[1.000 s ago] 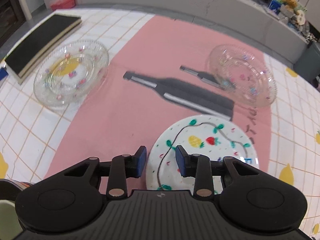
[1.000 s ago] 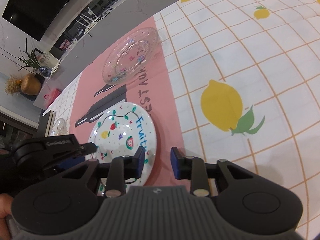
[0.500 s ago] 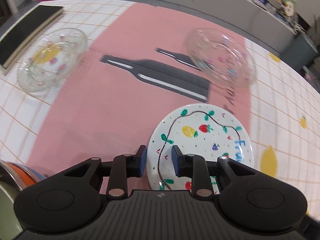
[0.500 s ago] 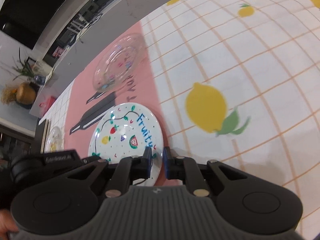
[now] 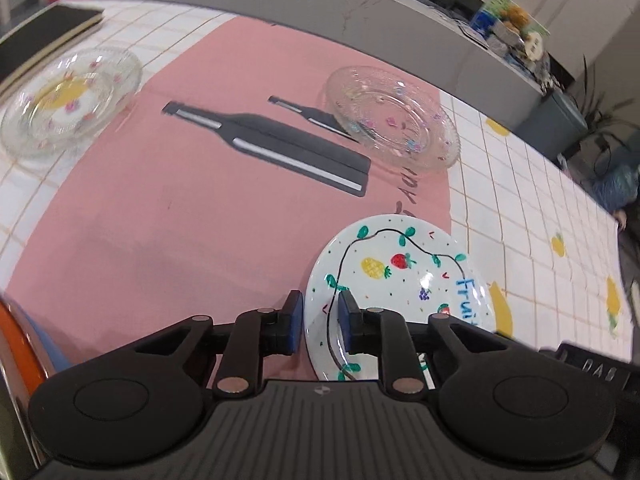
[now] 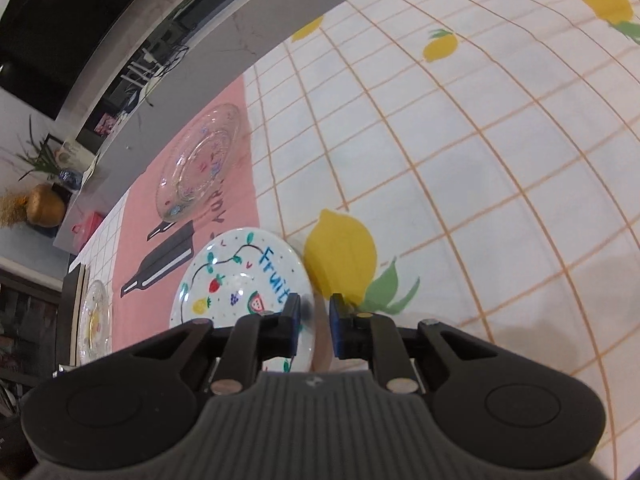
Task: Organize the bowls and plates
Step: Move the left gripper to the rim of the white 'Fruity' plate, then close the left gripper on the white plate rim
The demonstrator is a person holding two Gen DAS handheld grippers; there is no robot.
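A white plate painted with fruit lies flat, half on the pink mat and half on the lemon-print cloth. My left gripper straddles its left rim. The jaws are closing, and a thin gap still shows beside the rim. In the right wrist view the same plate has its right rim between the jaws of my right gripper. Those jaws are opening, and the right pad stands clear of the rim. One clear glass plate sits at the mat's far right, another at the far left.
A black pad lies at the far left corner of the table. The orange and blue rims of stacked bowls show at the left edge. A grey counter runs behind the table. White lemon-print cloth spreads out to the right.
The painted plate has slid right, off the mat's middle towards the lemon print. The left jaws have narrowed around its rim. The right jaws pinched the rim, then parted.
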